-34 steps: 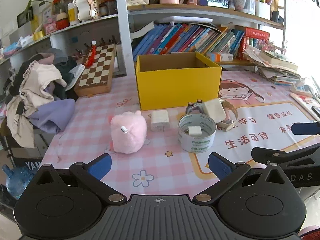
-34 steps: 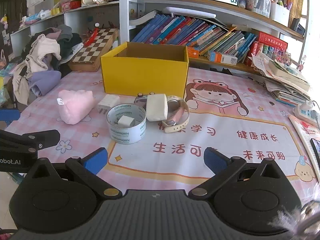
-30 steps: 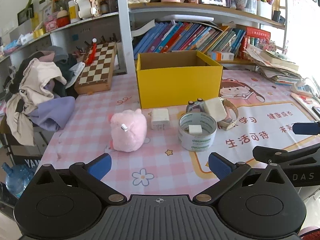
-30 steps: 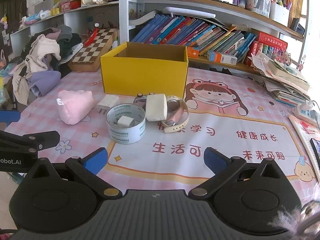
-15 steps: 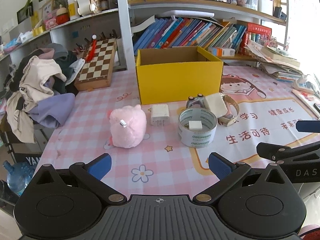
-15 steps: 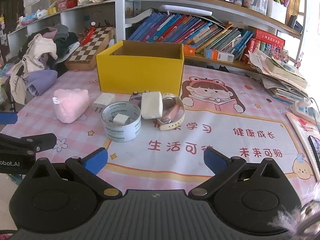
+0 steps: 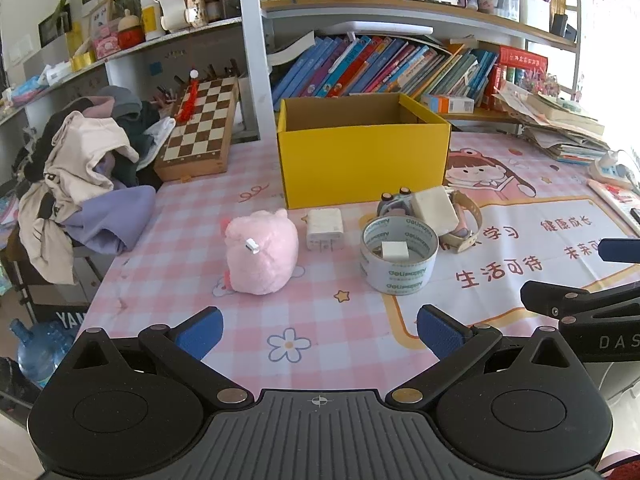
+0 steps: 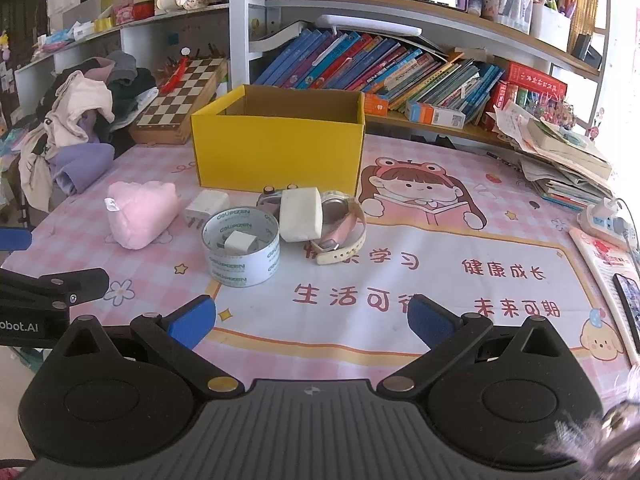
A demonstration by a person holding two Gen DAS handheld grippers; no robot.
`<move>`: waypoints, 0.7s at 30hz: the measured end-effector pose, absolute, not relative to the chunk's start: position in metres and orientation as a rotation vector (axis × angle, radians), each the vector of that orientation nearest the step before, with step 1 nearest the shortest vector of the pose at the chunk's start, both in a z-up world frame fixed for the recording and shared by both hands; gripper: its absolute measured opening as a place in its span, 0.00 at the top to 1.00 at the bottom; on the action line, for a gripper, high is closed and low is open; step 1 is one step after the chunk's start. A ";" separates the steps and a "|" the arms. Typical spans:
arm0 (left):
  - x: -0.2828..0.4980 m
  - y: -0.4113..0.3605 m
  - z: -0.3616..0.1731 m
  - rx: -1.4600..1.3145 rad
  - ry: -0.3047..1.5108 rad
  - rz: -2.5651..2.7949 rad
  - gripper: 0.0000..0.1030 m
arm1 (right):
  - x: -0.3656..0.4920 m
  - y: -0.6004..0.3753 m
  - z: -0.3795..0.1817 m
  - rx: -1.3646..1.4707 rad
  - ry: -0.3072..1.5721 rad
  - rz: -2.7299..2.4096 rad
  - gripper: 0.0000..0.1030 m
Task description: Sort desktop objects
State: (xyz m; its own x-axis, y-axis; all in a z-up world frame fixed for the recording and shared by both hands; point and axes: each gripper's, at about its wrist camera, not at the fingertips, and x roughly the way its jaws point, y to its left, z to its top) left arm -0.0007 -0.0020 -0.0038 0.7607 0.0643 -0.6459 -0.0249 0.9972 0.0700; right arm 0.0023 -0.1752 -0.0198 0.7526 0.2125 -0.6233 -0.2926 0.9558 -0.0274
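An open yellow box [image 7: 362, 168] [image 8: 276, 148] stands at the back of the pink mat. In front of it lie a pink plush toy [image 7: 260, 258] [image 8: 140, 214], a white charger [image 7: 325, 228] [image 8: 207, 206], a tape roll [image 7: 398, 256] [image 8: 240, 248] with a small white cube inside, a white block [image 7: 435, 211] [image 8: 301, 214] and a pink watch [image 7: 464, 220] [image 8: 340, 232]. My left gripper [image 7: 318, 332] is open and empty, short of the plush toy. My right gripper [image 8: 310, 320] is open and empty, short of the tape roll and watch.
A chessboard [image 7: 200, 128] leans at the back left beside a heap of clothes [image 7: 80, 168]. Bookshelves [image 8: 380, 68] run behind the box. Stacked papers [image 8: 560, 160], a power strip [image 8: 608, 220] and a phone [image 8: 630, 304] lie at the right edge.
Both grippers have risen and tilted slightly, so the objects sit a little lower in each view. Nothing on the table has moved. Both grippers stay open.
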 end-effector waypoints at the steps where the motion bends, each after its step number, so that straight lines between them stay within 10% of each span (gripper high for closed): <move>1: -0.001 -0.002 -0.004 0.059 0.706 0.048 0.00 | 0.001 -0.175 -0.021 -0.125 0.659 0.274 0.00; 21: 0.000 -0.006 -0.003 0.077 0.710 0.041 0.00 | -0.001 -0.176 -0.020 -0.132 0.661 0.278 0.00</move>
State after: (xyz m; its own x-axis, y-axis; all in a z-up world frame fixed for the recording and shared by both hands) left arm 0.0001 -0.0060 -0.0034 0.7575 0.0640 -0.6496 -0.0115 0.9963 0.0849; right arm -0.0013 -0.1755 -0.0204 0.7540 0.2125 -0.6215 -0.2957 0.9547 -0.0324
